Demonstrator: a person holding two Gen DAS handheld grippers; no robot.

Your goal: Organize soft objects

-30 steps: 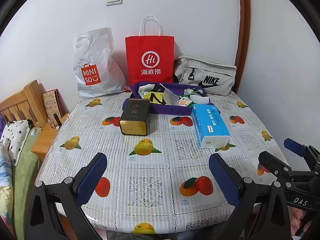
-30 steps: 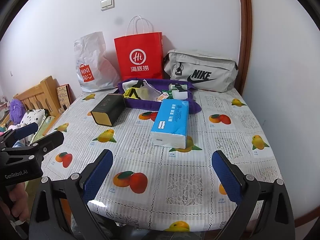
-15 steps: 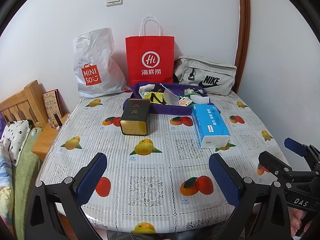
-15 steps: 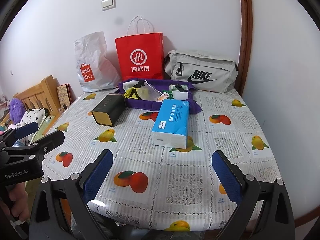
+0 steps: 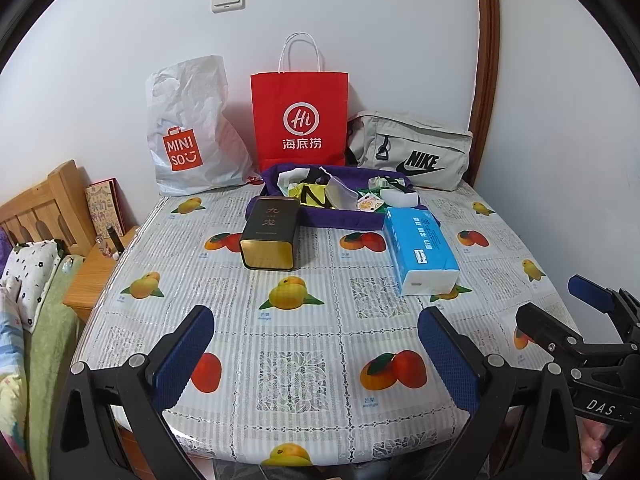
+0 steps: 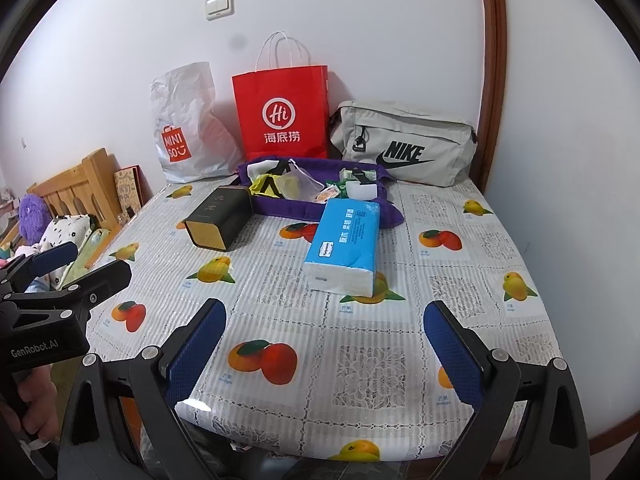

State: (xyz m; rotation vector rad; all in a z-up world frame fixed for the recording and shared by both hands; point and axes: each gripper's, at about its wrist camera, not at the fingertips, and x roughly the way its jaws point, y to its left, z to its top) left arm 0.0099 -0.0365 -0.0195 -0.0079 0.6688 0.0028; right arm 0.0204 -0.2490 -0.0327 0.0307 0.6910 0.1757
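**Both grippers wait at the near edge, soft goods mid-frame**

The fruit-print surface (image 5: 320, 344) fills the frame, its lower half bare, giving free room to approach. At upper centre the purple fabric bin (image 5: 340, 216) holds mixed packets. The blue tissue pack (image 6: 344, 248) lies just in front of it, right of the dark tin (image 5: 272, 236). Left gripper (image 5: 316, 356) and right gripper (image 6: 324, 352) hang released, jaws wide, grasping nothing. A good grasp would likely squeeze the pack across its narrow sides, gently.

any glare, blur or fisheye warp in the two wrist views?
Left wrist: sharp, even light; the door frame bows and the corners go black. Right wrist: one bright glare patch on the tablecloth by the near edge, a faint dark smudge on the wall above the red paper bag, same barrel warp.
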